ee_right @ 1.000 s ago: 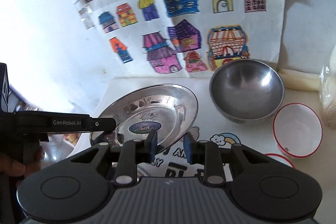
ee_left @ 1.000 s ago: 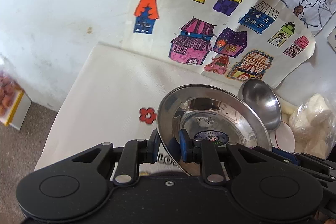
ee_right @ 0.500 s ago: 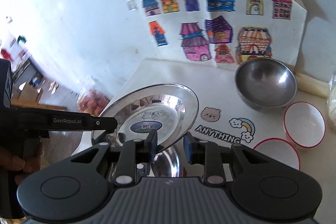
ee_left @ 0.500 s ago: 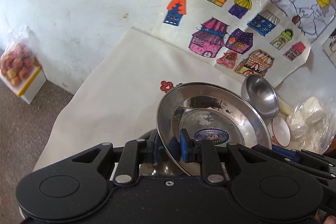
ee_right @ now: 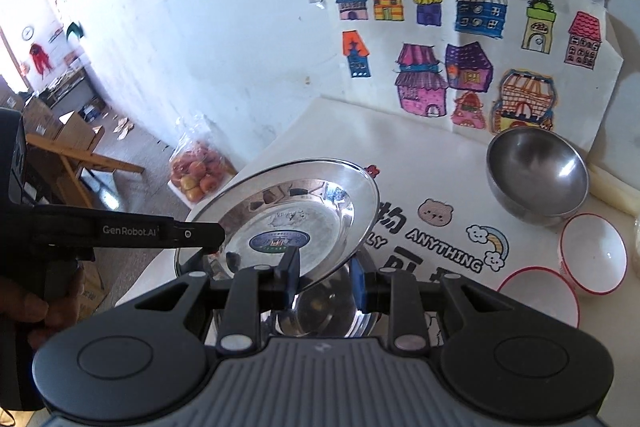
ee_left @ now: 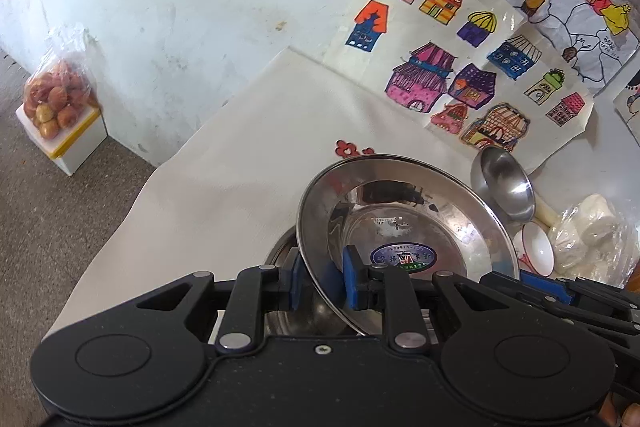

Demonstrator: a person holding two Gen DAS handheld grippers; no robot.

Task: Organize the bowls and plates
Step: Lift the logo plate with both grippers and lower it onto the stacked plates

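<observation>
Above the table (ee_right: 420, 163), you hold a steel plate (ee_right: 296, 211) tilted, both grippers' jaws pinching its rim, seemingly over another steel dish (ee_right: 320, 311).

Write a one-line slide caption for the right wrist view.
Two grippers carry a tilted steel plate above a second plate on the table.

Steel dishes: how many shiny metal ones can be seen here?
3. A steel plate held tilted by both grippers, a second steel dish on the cloth beneath it, and a steel bowl near the house drawings. Others may hide underneath.
</observation>
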